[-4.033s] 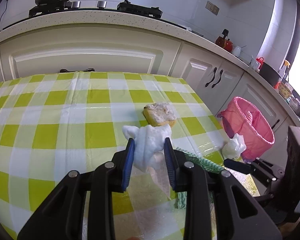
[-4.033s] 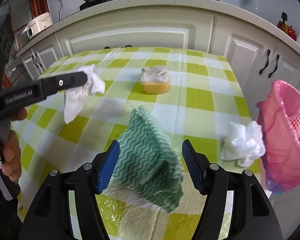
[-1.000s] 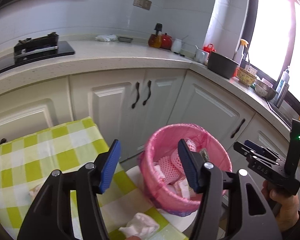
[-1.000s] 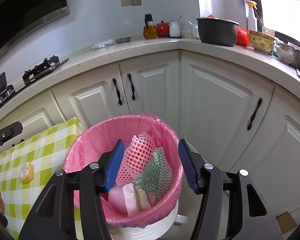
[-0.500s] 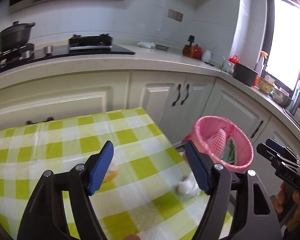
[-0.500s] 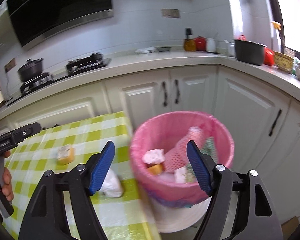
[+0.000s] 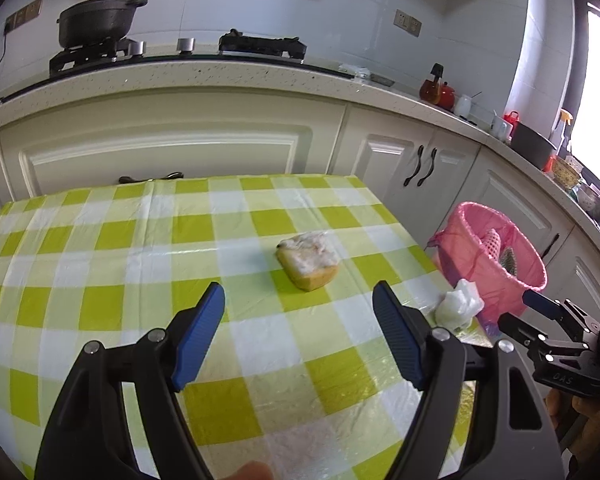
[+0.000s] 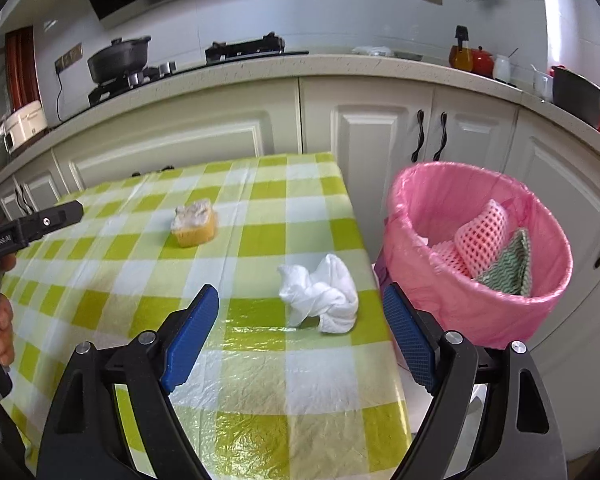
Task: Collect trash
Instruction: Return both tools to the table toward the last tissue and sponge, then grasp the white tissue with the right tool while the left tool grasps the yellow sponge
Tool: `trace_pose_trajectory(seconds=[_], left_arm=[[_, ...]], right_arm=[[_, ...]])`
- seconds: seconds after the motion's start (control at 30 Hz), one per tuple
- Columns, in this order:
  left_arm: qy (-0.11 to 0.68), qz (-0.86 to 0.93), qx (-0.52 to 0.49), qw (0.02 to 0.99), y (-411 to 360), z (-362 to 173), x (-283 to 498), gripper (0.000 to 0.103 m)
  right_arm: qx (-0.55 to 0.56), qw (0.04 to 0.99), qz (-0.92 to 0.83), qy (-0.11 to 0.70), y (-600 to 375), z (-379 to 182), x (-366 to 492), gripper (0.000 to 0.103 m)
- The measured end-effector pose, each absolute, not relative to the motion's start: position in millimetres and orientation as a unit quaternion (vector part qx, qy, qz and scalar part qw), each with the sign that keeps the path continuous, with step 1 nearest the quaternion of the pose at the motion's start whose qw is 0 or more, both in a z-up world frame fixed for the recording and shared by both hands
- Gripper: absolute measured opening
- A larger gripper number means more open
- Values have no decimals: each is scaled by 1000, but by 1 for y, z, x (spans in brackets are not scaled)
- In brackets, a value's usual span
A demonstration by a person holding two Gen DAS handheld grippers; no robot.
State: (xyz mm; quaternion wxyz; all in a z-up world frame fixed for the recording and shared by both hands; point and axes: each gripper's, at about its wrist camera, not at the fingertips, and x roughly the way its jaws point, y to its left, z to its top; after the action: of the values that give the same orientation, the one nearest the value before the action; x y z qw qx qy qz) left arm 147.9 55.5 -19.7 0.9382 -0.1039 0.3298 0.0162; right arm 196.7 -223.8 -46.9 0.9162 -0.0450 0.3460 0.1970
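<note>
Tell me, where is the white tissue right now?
In the right wrist view the tissue lies on the table near its right edge, beside the pink bin and just ahead of the open right gripper.

One sponge [image 8: 194, 223], one crumpled tissue [image 8: 322, 295], one pink-lined bin [image 8: 456, 300], two grippers, one pot [image 7: 97, 19].

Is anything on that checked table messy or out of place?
Two bits of rubbish lie on the tablecloth: a crumpled white tissue near the edge beside the pink bin, and a yellow sponge with a grubby white top farther in.
</note>
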Motion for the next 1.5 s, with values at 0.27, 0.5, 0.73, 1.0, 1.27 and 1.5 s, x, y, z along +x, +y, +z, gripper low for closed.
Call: trace_pose_trajectory(seconds=[0.27,0.5,0.73,1.0,1.27,1.5], left_arm=[[341,13,-106,934,58,-34,161,74],[362,-7,-93,928,47,-51,190,74],[386,-18,-87,918,39,-70,230,77],[416,-13,-81,906,32,-90,281,80],[444,2,-56,894,25,-104,307,73],[449,1,-44,892,25,-104,307,51]], right_arm=[[-54,910,181,370,-214,-70,216,79],[-46,909,145,388,-214,-83,231,79],[-43,903,138,404,-208,-97,240,74],[-51,899,144,412,-199,-103,245,65],[-55,895,143,418,-195,-106,249,56],[-54,893,152,420,-194,-107,250,36]])
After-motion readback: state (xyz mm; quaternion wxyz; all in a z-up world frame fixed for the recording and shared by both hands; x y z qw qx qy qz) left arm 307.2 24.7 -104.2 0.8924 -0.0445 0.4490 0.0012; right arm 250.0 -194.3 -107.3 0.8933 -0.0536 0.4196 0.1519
